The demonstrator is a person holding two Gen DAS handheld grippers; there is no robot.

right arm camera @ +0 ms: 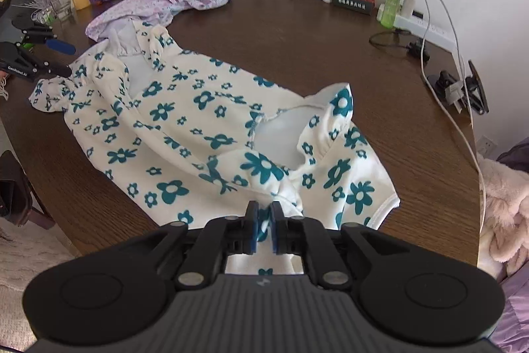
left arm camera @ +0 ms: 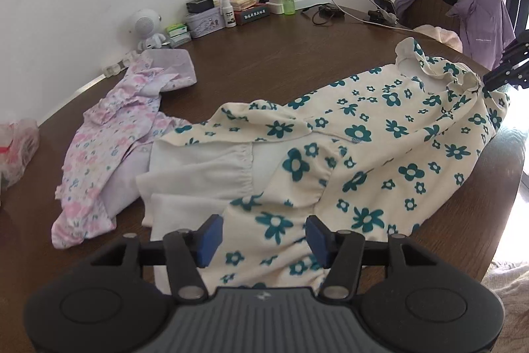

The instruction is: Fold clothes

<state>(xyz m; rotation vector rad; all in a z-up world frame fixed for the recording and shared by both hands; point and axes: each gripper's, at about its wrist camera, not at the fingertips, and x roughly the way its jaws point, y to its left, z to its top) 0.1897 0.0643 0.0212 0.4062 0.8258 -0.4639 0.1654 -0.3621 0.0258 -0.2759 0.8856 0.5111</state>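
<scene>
Pinching floral garment point(right arm camera: 211, 121), jaws closed.

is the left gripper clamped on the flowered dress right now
No, the left gripper hangs open above the cream dress, its blue pads wide apart with nothing pinched between them.

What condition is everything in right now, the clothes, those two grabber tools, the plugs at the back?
Left gripper: jaws open, hovering over the cloth.
Right gripper: jaws shut on the cream garment's edge.
Cream garment: spread out, rumpled, unfolded.
Pink garment: crumpled heap, untouched.
Purple jacket: draped over a chair back.
Power strip: chargers plugged in.
Green bottle: upright.
</scene>
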